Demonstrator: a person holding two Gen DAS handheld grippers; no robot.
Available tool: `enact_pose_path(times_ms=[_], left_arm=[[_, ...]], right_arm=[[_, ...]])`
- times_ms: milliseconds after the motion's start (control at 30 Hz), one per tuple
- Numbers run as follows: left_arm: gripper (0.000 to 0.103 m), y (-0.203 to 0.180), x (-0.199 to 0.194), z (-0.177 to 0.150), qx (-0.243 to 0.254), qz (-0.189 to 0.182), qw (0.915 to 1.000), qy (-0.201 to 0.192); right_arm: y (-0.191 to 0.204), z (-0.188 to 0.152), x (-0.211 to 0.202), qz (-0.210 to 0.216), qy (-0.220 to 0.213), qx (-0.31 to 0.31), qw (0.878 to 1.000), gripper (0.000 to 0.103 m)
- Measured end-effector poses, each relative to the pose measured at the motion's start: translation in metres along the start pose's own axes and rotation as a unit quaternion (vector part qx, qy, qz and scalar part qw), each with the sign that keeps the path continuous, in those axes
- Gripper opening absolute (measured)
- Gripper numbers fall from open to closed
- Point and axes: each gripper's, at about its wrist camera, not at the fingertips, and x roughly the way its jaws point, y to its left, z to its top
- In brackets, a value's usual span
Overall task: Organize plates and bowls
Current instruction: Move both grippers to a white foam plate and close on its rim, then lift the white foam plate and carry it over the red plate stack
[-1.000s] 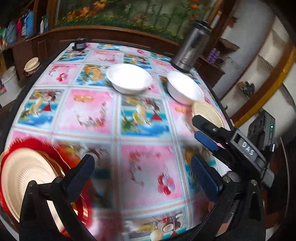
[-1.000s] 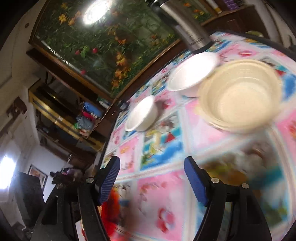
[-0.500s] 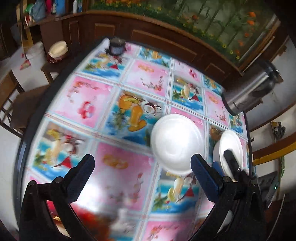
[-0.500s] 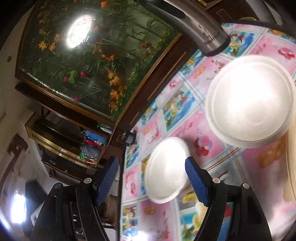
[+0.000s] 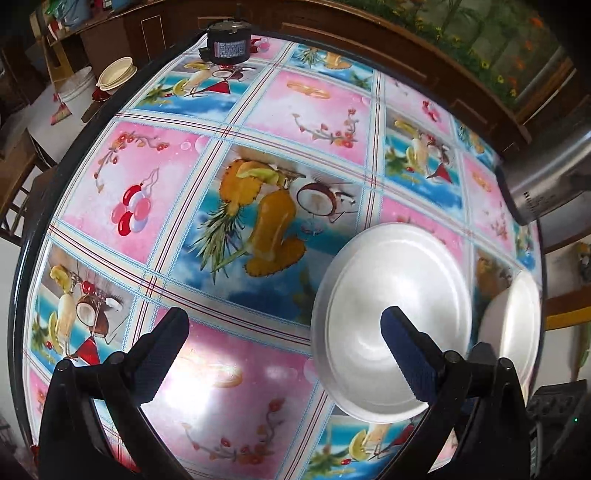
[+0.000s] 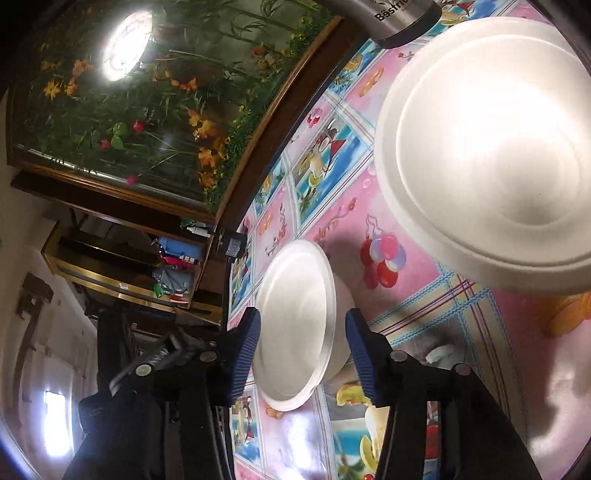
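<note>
We have two white bowls on the table, both right way up. In the left wrist view the nearer white bowl (image 5: 391, 314) sits at lower right on the flowered tablecloth (image 5: 229, 177), and the second white bowl (image 5: 517, 325) lies just beside it, further right, near the table's dark rim (image 5: 37, 229). In the right wrist view the same pair shows: the small-looking bowl (image 6: 295, 332) low in the middle, the big close bowl (image 6: 487, 147) filling the upper right.

We look steeply down with the left gripper (image 5: 284, 354). Its fingers stand spread wide, and nothing is pinched. The right-hand finger (image 5: 406, 358) hangs in front of the nearer bowl's hollow; the left-hand finger (image 5: 162, 354) is over a pink square of cloth. We cannot tell whether either one touches anything.

The right gripper (image 6: 303, 358) is rolled over, so the table runs up the right of its view. Its jaws have just been closing and now stand about halfway in. The bowl's rim sits between the two blue fingers (image 6: 243, 358), and a gap shows on each side of it, so we see no squeeze.

Further out, a steel flask (image 6: 399, 14) stands past the bowls, with a small black device (image 5: 227, 44) at the far table edge.
</note>
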Motion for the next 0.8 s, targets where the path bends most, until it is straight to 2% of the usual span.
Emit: enact_pose_path(times_ms=[67,200,300,367,467,533,600,800], left_arm=[[0.103,-0.003,0.002,0.000,0.005,0.011,0.9999,0.001],[0.103,-0.004,0.009,-0.001,0.000,0.018,0.9998,0.012],[0.103,-0.008,0.007,-0.002,0.003,0.020,0.9998,0.003],[0.098,-0.011,0.004,-0.002,0.009,0.020,0.9997,-0.007],[0.086,-0.015,0.005,-0.003,0.015,0.014,0.9998,-0.004],[0.071,-0.017,0.006,-0.004,0.019,0.017,0.9997,-0.002],[0.061,-0.018,0.007,-0.005,0.021,0.012,0.9997,0.001],[0.035,-0.017,0.006,-0.007,0.026,-0.004,0.9996,0.005]], right_arm=[[-0.004,0.001,0.002,-0.001,0.001,0.009,1.000,0.047],[-0.004,-0.002,0.003,-0.013,0.006,0.005,1.000,0.037],[-0.002,-0.004,0.004,-0.018,0.007,-0.003,1.000,0.030],[0.000,-0.004,0.003,-0.028,0.001,-0.009,1.000,0.024],[-0.001,-0.005,0.003,-0.033,0.002,-0.010,0.999,0.019],[-0.001,-0.004,0.004,-0.036,0.003,-0.010,0.999,0.016],[-0.001,-0.005,0.004,-0.041,0.003,-0.011,0.999,0.011],[-0.001,-0.006,0.005,-0.048,0.002,-0.013,0.999,0.006]])
